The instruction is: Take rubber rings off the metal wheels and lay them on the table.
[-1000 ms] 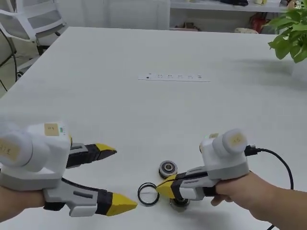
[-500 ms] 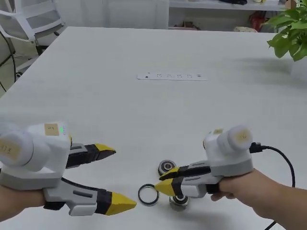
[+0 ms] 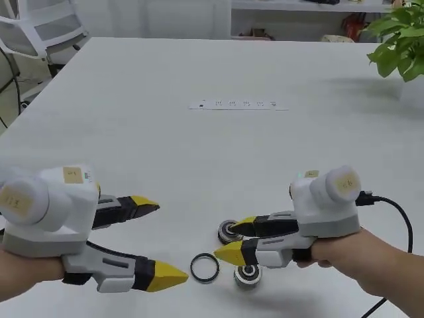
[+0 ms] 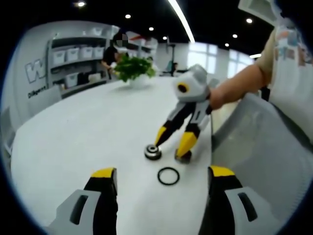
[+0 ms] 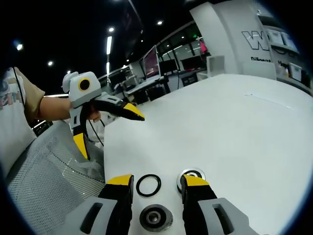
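Hovering low over the near end of the desk [image 3: 199, 165], the left gripper [image 3: 162, 240] is wide open and empty. The right gripper [image 3: 228, 240] is part open and grips nothing either. Between them one rubber ring [image 3: 205, 267] lies flat on the desk, so that one counts as done. The near wheel [image 3: 248, 275], just beside the ring, looks like bare metal (probably where the ring came from). The far wheel [image 3: 230, 231] sits under the right gripper's upper jaw and shows a dark band, so I judge its ring is on and left to pull. The right gripper view shows the near wheel's face between its jaws, which the head view partly covers. The left gripper view shows the far wheel's dark rim side-on. Further out are a power strip [image 3: 230, 105] mid-desk and a plant [image 3: 401, 40] at far right.
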A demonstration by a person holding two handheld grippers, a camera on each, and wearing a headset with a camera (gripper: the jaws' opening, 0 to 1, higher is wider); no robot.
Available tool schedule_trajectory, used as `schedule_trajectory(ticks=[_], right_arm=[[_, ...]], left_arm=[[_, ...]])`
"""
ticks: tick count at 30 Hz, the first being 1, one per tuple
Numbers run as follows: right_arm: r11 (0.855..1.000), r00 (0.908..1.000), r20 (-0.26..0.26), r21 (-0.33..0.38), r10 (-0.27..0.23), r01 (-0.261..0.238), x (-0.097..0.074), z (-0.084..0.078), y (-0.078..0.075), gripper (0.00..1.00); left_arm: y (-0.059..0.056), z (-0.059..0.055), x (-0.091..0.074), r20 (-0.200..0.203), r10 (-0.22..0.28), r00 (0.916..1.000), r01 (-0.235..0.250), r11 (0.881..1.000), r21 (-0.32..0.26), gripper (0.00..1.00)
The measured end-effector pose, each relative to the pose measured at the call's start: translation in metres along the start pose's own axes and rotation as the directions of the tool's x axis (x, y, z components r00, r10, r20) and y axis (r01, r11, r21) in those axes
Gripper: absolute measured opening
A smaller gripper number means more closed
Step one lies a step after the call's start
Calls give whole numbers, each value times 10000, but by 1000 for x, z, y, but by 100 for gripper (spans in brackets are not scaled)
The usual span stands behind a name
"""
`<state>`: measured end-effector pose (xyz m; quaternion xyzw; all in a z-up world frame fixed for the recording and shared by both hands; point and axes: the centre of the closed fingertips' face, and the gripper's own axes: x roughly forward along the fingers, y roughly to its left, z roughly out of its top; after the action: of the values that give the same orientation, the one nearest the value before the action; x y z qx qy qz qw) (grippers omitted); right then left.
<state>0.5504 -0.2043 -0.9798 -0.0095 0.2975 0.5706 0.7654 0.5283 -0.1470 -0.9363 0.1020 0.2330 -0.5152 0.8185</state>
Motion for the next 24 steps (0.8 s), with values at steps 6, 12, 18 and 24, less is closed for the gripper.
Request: schedule_trajectory(ticks=[6, 12, 18, 24], right_arm=[[9994, 9991, 238, -84, -345, 347, -8, 5, -9, 45], [9977, 9972, 388, -181, -644, 651, -14, 9, -18, 49], [9952, 9954, 360, -394, -886, 900, -19, 8, -25, 51], [9919, 9933, 231, -542, -1135, 1146, -21, 3, -34, 50]], left_arm=[[4, 3, 5, -13, -12, 10000, 12, 10000, 46, 77], [10, 7, 10, -30, 15, 10000, -15, 9999, 140, 77], [16, 10, 17, -79, 50, 10000, -48, 9997, 219, 77], [24, 12, 26, -87, 129, 9999, -127, 9997, 228, 76]])
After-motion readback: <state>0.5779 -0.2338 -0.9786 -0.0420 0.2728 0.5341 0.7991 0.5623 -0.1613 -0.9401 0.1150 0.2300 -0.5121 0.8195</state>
